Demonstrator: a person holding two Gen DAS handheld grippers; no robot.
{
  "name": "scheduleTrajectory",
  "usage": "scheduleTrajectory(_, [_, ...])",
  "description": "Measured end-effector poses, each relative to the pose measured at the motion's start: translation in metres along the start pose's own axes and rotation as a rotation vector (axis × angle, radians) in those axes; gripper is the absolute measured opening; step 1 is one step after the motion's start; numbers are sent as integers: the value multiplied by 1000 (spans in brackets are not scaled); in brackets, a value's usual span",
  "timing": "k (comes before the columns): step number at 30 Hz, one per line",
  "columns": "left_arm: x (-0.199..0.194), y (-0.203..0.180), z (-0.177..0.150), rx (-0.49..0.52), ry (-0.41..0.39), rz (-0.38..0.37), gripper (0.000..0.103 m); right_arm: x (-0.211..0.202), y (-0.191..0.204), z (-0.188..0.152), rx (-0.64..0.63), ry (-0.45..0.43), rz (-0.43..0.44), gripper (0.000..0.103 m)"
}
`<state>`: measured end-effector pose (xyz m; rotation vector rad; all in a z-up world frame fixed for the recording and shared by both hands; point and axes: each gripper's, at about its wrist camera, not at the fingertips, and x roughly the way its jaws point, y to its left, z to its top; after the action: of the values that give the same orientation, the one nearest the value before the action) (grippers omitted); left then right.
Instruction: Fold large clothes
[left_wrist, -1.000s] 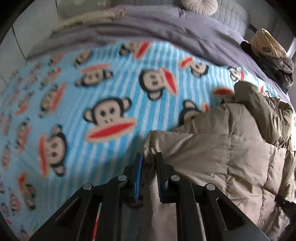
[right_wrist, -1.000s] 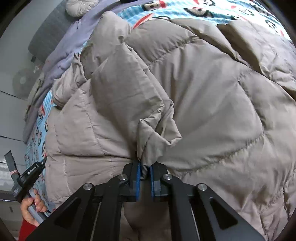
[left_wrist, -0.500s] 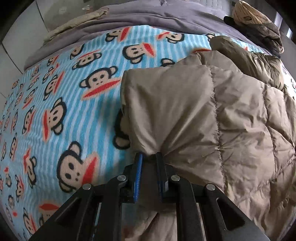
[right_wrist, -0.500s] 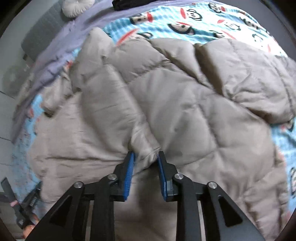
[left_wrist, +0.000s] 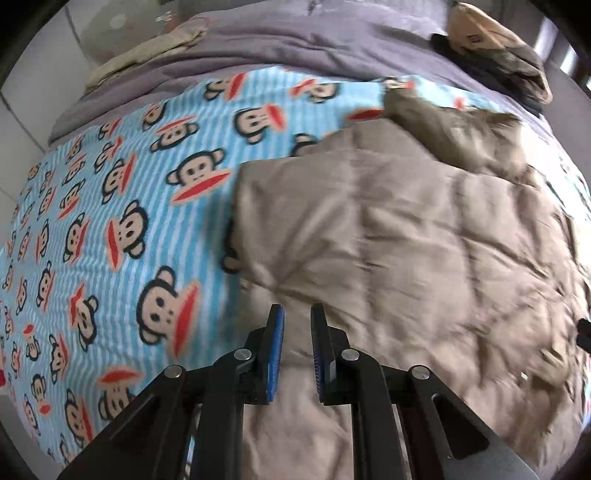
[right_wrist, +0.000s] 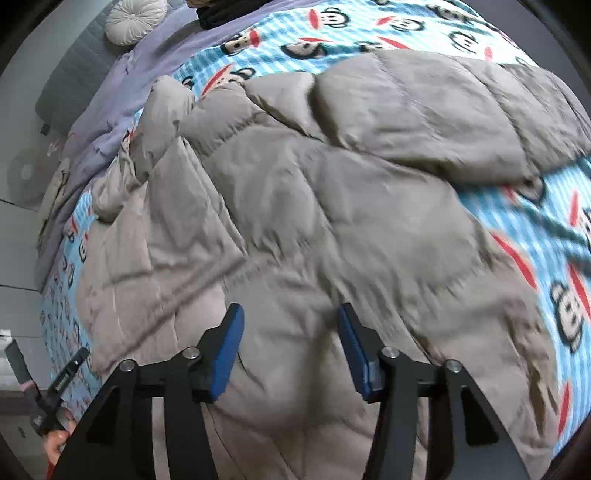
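Note:
A beige quilted puffer coat (left_wrist: 388, 229) lies spread on a blue monkey-print blanket (left_wrist: 110, 206). It also fills the right wrist view (right_wrist: 314, 206), with a sleeve (right_wrist: 436, 110) folded across its far side. My left gripper (left_wrist: 297, 317) hovers over the coat's near left edge, its jaws slightly apart with nothing between them. My right gripper (right_wrist: 290, 317) is wide open and empty above the coat's near part. The left gripper also shows at the lower left of the right wrist view (right_wrist: 55, 391).
A purple duvet (left_wrist: 280, 44) lies behind the blanket. A pile of tan and dark clothes (left_wrist: 495, 48) sits at the far right. A round white cushion (right_wrist: 135, 18) rests by the grey headboard (right_wrist: 70, 66).
Both grippers have let go of the coat. The right jaws opened wide, the left only a little. The coat has dropped flatter onto the blanket and both grippers have pulled back.

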<state>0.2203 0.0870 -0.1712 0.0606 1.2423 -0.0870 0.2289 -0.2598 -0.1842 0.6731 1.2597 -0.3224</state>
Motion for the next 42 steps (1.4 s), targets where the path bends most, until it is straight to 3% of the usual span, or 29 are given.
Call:
scheduleTrajectory(3, [-14,-23,-7,30,3,-34,17,-21,-39,-33,41,17,52,64])
scheduleTrajectory(5, [-23,-45,-12,58,2,-47,17,-34,-55,-54,65,23,71,74])
scheduleTrajectory(10, [-30,-90,-22,107,33,-103,17,-48,-72,-65,92,24,113,75])
scheduleTrajectory(11, [-30,-95,-24,114,41,-106,26,-49,-74,-65,93,23,119,75])
scheduleTrajectory(12, [-30,-103,-26,122,52,-112,69,-52,-78,-64,94,20,125,75])
scheduleTrajectory(13, [-32,-112,-28,121,54,-112,90,-56,-84,-66,94,19,131,78])
scheduleTrajectory(14, [-38,-119,-30,115,26,-102,102,-58,-89,-66,95,17,136,81])
scheduleTrajectory(22, [-58,-180,-32,182,5,-115,102,-75,-132,-58,132,0,165,81])
scheduleTrajectory(31, [-49,-222,-36,193,78,-105,102,-93,-187,-34,198,-84,225,87])
scheduleTrajectory(35, [-51,-236,-43,204,79,-110,102,-90,-215,-17,228,-66,244,87])
scheduleTrajectory(42, [-47,-255,-39,198,87,-113,102,-87,-292,20,407,-78,237,88])
